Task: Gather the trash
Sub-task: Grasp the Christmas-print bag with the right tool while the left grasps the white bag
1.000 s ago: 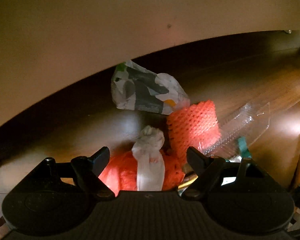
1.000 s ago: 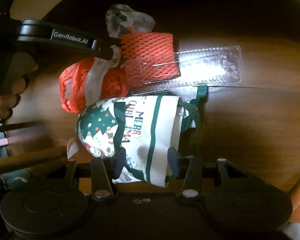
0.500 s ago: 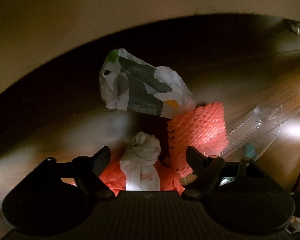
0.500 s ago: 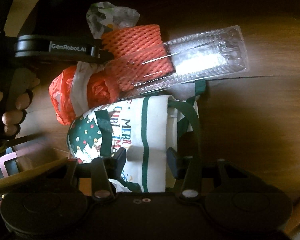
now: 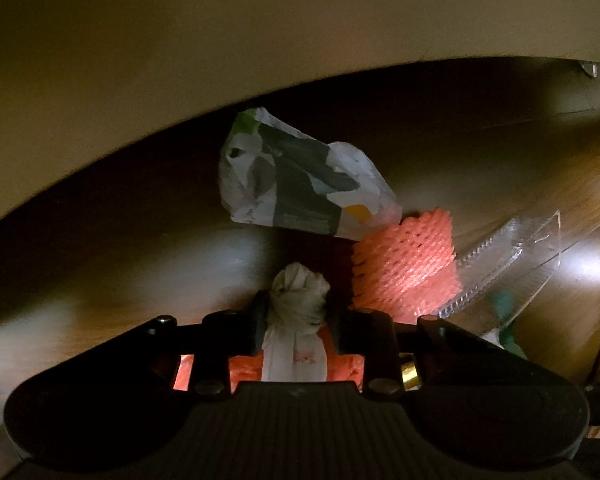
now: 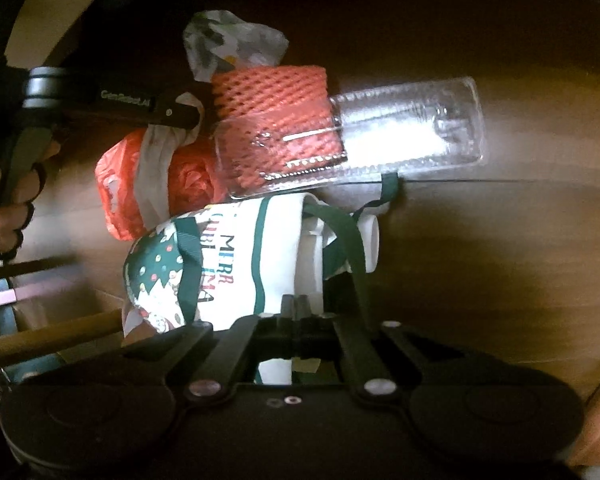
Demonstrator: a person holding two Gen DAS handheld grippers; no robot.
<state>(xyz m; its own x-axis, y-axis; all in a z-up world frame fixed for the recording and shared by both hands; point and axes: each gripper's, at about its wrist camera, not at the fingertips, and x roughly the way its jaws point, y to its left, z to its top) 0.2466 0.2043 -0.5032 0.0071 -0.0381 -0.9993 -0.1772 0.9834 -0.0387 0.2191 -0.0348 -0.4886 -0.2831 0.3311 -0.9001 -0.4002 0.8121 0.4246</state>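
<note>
Left tongs (image 5: pixel 296 312) are closing, squeezing the white knot (image 5: pixel 298 294) of the orange trash bag (image 6: pixel 120 184). Right tongs (image 6: pixel 300 306) are clenched on the Christmas bag (image 6: pixel 236 256). Just past them, red foam netting (image 6: pixel 276 112) lies on the worktop (image 6: pixel 480 240).

Orange knotted bag (image 5: pixel 296 304), Christmas bag (image 6: pixel 236 264), both gripped.
</note>
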